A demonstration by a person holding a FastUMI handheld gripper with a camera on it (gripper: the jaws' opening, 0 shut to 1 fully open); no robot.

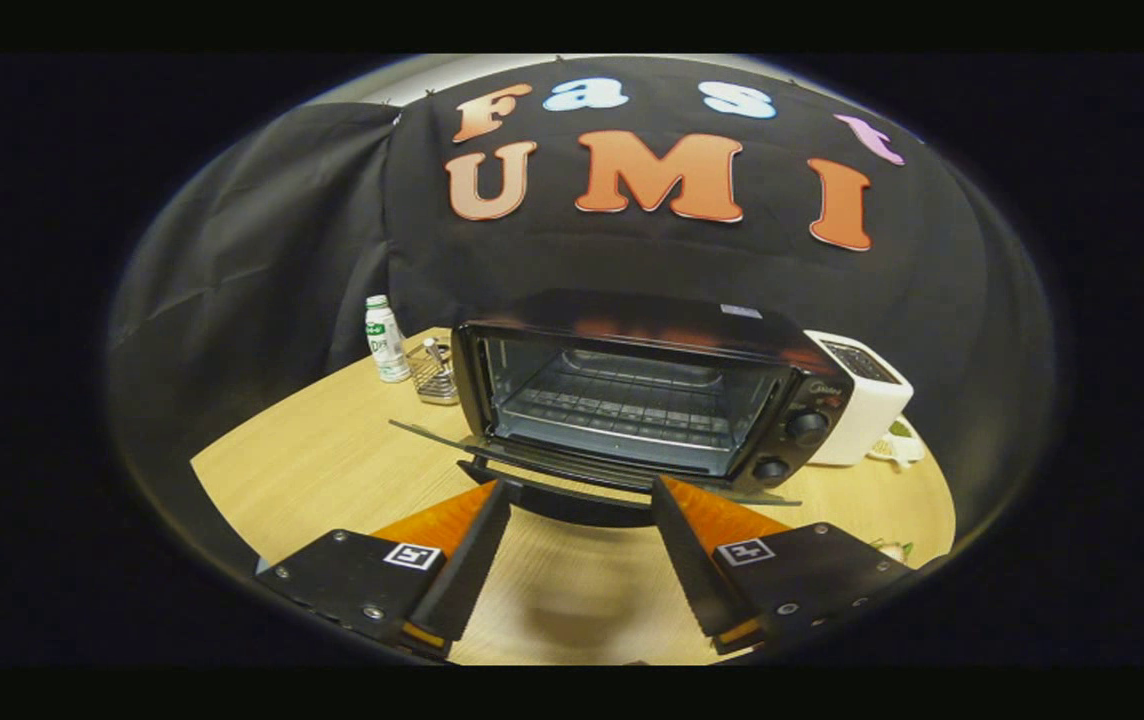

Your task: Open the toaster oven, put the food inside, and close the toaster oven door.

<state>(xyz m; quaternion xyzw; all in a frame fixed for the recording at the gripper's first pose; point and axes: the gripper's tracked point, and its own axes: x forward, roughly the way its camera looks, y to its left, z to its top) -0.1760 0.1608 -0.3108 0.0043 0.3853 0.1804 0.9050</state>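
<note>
toaster oven (632, 390) mouth faces gripper (580, 492) | door (582, 470) down | jaws apart

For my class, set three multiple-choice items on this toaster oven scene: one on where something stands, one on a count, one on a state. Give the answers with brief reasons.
1. Where does the white bottle stand?
A. Inside the oven
B. Beside the wire basket, left of the toaster oven
C. Between the gripper's fingers

2. How many knobs show on the oven's front?
A. Two
B. Four
C. None

3. What state is the oven door in?
A. Shut
B. Removed
C. Folded down open

Answers: 1 B, the bottle sits on the table next to the basket. 2 A, one knob above the other. 3 C, the bare rack is exposed and the gripper is open, holding nothing, at the door's handle.
</note>
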